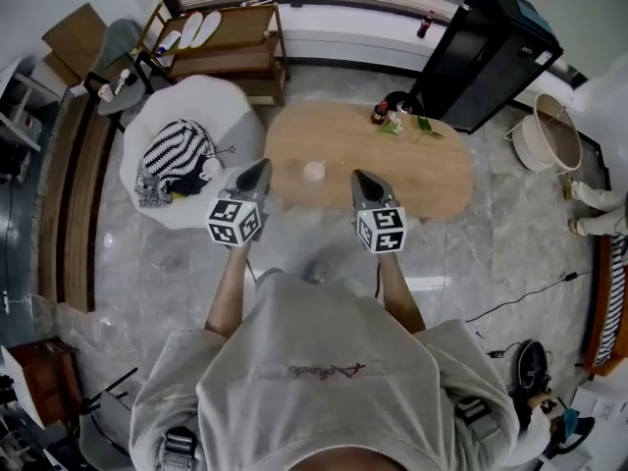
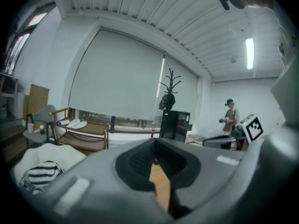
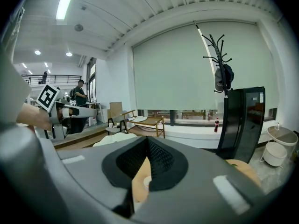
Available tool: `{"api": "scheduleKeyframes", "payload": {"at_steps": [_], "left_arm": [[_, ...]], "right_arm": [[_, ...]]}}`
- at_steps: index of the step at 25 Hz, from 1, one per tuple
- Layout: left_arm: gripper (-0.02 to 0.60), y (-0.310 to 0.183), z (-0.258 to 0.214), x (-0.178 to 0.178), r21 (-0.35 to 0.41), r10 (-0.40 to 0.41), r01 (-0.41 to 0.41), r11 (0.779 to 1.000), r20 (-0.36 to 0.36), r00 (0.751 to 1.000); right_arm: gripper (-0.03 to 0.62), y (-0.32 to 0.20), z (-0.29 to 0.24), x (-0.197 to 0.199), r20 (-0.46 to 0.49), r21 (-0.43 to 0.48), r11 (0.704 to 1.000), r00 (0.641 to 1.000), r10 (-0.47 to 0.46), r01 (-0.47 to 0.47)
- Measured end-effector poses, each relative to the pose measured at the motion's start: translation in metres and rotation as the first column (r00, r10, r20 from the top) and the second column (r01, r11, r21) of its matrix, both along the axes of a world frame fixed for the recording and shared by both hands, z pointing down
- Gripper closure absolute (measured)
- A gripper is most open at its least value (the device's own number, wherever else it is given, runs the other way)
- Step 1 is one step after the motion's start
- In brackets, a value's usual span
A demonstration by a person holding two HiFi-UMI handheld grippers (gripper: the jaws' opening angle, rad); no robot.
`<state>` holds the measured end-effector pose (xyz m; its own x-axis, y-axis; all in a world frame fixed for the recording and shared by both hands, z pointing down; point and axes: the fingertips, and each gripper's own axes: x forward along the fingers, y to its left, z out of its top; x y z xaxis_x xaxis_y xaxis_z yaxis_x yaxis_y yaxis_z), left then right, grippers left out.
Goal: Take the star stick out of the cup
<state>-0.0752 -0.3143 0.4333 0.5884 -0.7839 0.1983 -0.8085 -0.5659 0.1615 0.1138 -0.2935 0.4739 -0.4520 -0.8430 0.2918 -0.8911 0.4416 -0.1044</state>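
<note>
Your left gripper (image 1: 263, 165) and right gripper (image 1: 359, 177) hang side by side at the near edge of the table (image 1: 446, 184), over the floor and not over the wood. In each gripper view the jaws are drawn together, tips meeting, with nothing between them; only a sliver of tabletop shows through the slot behind the tips.

The cup (image 1: 314, 172) stands on the table near your edge, between the two grippers and just beyond their tips. The right gripper view catches its pale rim through that slot. The star stick is too small to make out in any view.

The wood round the cup is bare. At the far edge sit a dark bottle (image 1: 379, 113) and some green bits (image 1: 410, 126), well apart from the cup. To your left a white chair (image 1: 196, 101) carrying a striped cloth (image 1: 177, 153) is close beside the table's left end and the left gripper. A black cabinet (image 1: 486, 57) stands beyond the table's far right, a pale basket (image 1: 547, 133) to the right, and a cable (image 1: 515, 302) runs across the floor.
</note>
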Motion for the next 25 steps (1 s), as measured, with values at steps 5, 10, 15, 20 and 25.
{"api": "scheduleKeyframes", "payload": {"at_steps": [5, 10, 15, 20, 25], "left_arm": [[0.581, -0.010, 0.007, -0.001, -0.018, -0.011, 0.011, 1.000, 0.002, 1.000], [0.580, -0.020, 0.017, -0.006, -0.036, -0.022, 0.022, 0.999, 0.000, 1.000], [0.580, -0.037, 0.024, -0.012, -0.053, -0.017, 0.017, 0.998, -0.008, 1.000], [0.581, -0.062, 0.031, -0.013, -0.061, 0.004, -0.005, 0.998, -0.018, 1.000], [0.580, -0.095, 0.032, -0.020, -0.062, 0.023, -0.025, 0.998, -0.028, 0.999]], "right_arm": [[0.589, -0.013, 0.006, -0.002, 0.014, -0.016, 1.000, 1.000, -0.009, 0.009], [0.589, -0.023, 0.016, -0.010, 0.014, -0.035, 0.999, 1.000, -0.024, 0.025], [0.589, -0.038, 0.019, -0.014, 0.006, -0.049, 0.999, 1.000, -0.015, 0.015], [0.589, -0.059, 0.025, -0.014, 0.000, -0.059, 0.998, 1.000, 0.009, -0.009], [0.589, -0.088, 0.028, -0.026, -0.006, -0.067, 0.998, 1.000, 0.018, -0.018]]}}
